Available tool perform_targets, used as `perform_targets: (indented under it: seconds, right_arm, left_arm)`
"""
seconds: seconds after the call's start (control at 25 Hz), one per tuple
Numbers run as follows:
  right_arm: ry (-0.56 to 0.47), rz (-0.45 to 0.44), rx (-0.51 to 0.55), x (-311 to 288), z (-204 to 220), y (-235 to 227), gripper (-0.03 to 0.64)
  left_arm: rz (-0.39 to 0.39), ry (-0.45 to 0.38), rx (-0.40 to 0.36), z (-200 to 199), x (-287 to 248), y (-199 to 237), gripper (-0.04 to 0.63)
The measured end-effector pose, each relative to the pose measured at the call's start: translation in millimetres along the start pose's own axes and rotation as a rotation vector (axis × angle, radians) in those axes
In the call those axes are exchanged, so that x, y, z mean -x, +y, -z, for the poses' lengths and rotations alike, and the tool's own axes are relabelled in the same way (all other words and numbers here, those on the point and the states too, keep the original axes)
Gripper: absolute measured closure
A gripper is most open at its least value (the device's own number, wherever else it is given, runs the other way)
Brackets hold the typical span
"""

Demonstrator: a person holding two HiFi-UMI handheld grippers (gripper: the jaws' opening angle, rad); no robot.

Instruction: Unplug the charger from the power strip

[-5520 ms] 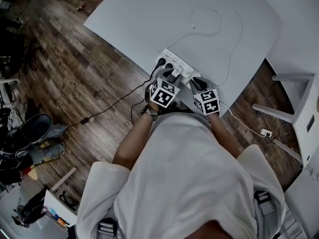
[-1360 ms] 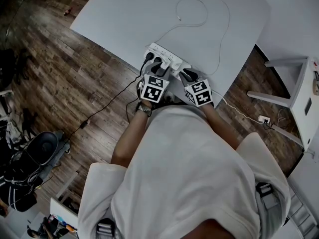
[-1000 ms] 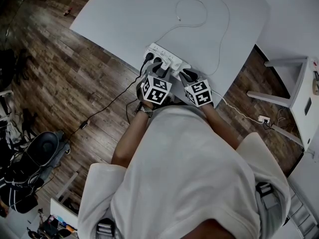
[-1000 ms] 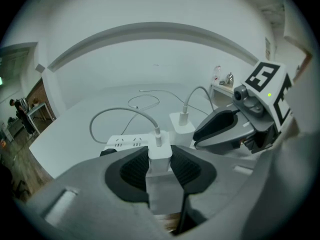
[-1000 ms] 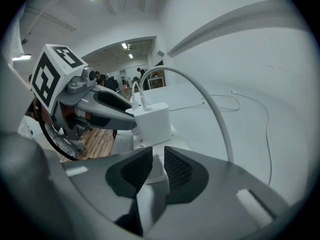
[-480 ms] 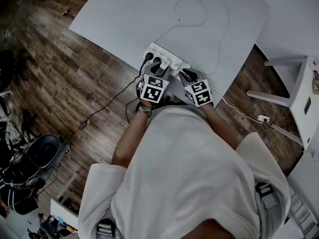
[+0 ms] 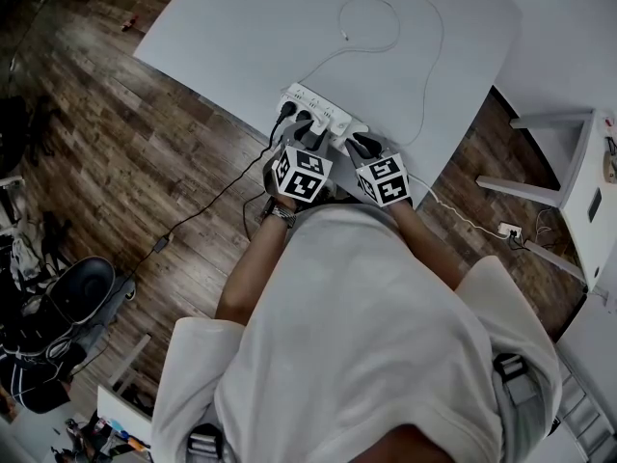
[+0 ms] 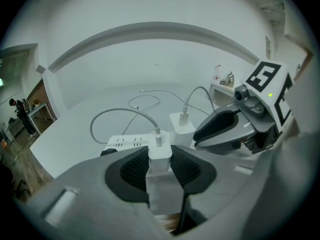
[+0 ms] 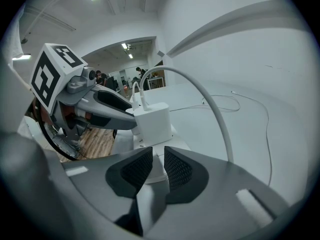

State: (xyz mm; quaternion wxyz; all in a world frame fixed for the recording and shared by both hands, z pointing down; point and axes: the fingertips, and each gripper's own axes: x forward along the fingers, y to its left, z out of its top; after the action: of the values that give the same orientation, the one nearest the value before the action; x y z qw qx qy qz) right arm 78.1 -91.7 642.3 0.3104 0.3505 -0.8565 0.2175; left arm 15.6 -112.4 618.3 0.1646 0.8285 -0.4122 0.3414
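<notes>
A white power strip (image 7: 318, 107) lies near the front edge of the white table (image 7: 260, 27). In the left gripper view, my left gripper (image 8: 160, 166) is shut on a white charger (image 8: 160, 153) plugged into the strip (image 8: 125, 142); its cable curls up and to the left. A second white charger (image 8: 182, 124) stands further along, beside my right gripper (image 8: 225, 126). In the right gripper view, my right gripper (image 9: 152, 169) is shut on the near end of the strip (image 9: 122, 141), just behind that second charger (image 9: 154, 121). From above, both grippers (image 7: 307, 131) (image 7: 362, 145) sit side by side over the strip.
A thin white cable (image 7: 371, 27) loops across the table beyond the strip. A black cord (image 7: 212, 201) runs from the strip down over the wooden floor. White furniture (image 7: 569, 162) stands at the right, with a small socket (image 7: 511, 257) on the floor.
Both grippers and the strip stand as they did a second ago. Only the head view's framing has shifted since the oldest frame.
</notes>
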Motion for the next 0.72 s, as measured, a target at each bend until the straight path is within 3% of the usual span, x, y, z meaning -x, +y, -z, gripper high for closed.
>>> perform_targets:
  seconds: [0.16,0.36,0.48,0.6,0.72]
  right_arm:
    - [0.001,0.0,-0.001,0.2,0.0,-0.5,0.543]
    - [0.001,0.0,-0.004,1.3,-2.0,0.3,0.543]
    - [-0.001,0.0,-0.004,1.3,-1.5,0.3,0.543]
    - [-0.001,0.001,-0.003,1.2,-0.3,-0.7,0.543]
    - [-0.003,0.002,-0.002,2.0,-0.5,-0.1,0.543]
  left_arm:
    - [0.011,-0.011,0.019,-0.3,-0.4,-0.1,0.457]
    - [0.05,-0.047,0.148,-1.9,2.7,4.4,0.456]
    - [0.057,-0.055,0.186,0.8,2.3,5.1,0.456]
    - [0.051,-0.057,0.175,0.5,1.3,4.2,0.456]
    - [0.041,-0.044,0.111,-2.9,2.9,2.5,0.457]
